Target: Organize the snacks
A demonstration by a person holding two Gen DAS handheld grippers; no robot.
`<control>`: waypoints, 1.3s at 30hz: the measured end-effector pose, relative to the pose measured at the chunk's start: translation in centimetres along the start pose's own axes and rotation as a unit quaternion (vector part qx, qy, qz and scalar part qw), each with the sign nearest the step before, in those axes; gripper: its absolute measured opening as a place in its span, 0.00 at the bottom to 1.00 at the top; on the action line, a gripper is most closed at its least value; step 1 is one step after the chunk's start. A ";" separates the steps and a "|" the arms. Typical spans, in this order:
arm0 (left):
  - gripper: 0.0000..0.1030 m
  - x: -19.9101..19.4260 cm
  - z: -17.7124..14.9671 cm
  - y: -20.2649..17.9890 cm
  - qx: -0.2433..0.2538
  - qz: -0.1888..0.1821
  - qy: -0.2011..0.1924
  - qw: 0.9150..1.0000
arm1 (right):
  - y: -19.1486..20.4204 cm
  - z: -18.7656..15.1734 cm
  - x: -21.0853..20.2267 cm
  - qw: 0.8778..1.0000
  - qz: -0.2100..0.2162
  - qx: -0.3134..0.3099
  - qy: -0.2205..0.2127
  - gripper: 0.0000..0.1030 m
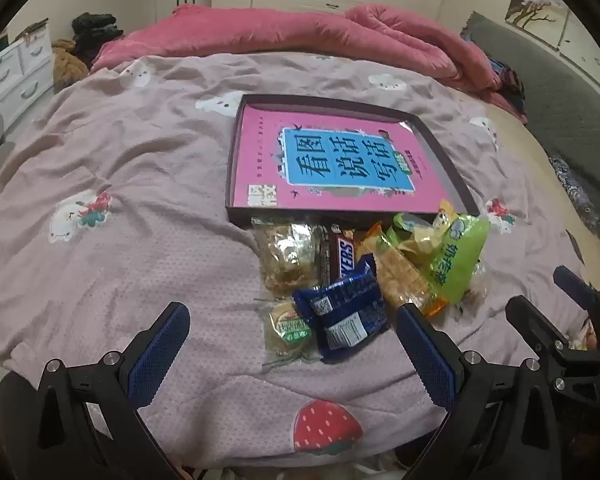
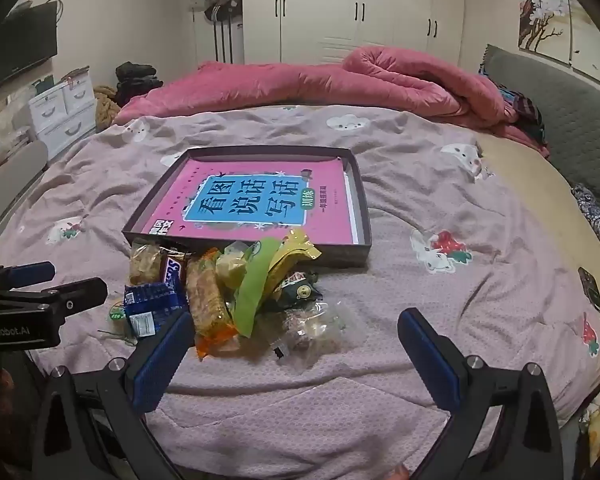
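A wide bed (image 2: pixel 440 280) carries everything here, spread with a mauve quilted cover printed with white cartoon cats and red strawberries, and a rumpled pink duvet (image 2: pixel 340 80) is heaped along its far edge. Behind the bed stands a row of cream wardrobe doors (image 2: pixel 360 8); a grey padded headboard (image 2: pixel 560 96) runs along the right edge, and white plastic drawer units (image 2: pixel 60 116) sit on the floor past the far left corner. Near the middle of the bed lies a shallow dark cardboard box lid (image 2: pixel 362 200) turned open side up, with a pink workbook with a blue title panel (image 2: pixel 252 204) lying flat inside it. The heap of wrapped snacks (image 2: pixel 228 292) lies on the cover just against the box's near edge: a brown Snickers bar (image 1: pixel 342 254), a dark blue foil packet (image 1: pixel 348 312), a clear pack of pale puffed pieces (image 1: pixel 286 256), an orange-ended cracker pack (image 1: pixel 400 276), a lime green pouch (image 1: pixel 456 264), a small round green-labelled biscuit (image 1: pixel 288 328), and, in the right wrist view, a yellow wrapper (image 2: pixel 292 256) and a crinkled clear bag (image 2: pixel 312 328). The left tool (image 1: pixel 294 354) hovers over the near side of the heap with its blue-padded jaws spread wide, holding nothing. The right tool (image 2: pixel 296 350) likewise gapes empty, just to the right of it, above the clear bag.
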State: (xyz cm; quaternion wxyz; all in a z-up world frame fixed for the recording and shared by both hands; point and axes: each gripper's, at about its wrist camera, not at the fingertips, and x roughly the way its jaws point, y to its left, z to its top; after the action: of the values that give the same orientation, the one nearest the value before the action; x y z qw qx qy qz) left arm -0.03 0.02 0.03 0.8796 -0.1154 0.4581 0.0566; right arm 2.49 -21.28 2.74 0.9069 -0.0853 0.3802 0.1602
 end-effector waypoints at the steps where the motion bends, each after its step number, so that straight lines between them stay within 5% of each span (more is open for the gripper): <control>1: 0.99 -0.1 0.0 0.0 0.001 0.001 -0.002 1.000 | 0.0 0.0 -0.1 1.000 0.001 -0.001 -0.002 1.00; 39: 0.99 -0.6 -0.5 -0.9 0.029 0.007 -0.001 1.000 | 0.1 0.0 -0.1 1.000 0.010 -0.006 0.005 1.00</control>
State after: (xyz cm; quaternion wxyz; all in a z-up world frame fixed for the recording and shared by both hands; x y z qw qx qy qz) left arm -0.58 -0.96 0.44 0.8824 -0.0864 0.4597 0.0497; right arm 2.41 -21.20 2.78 0.9028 -0.0877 0.3849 0.1708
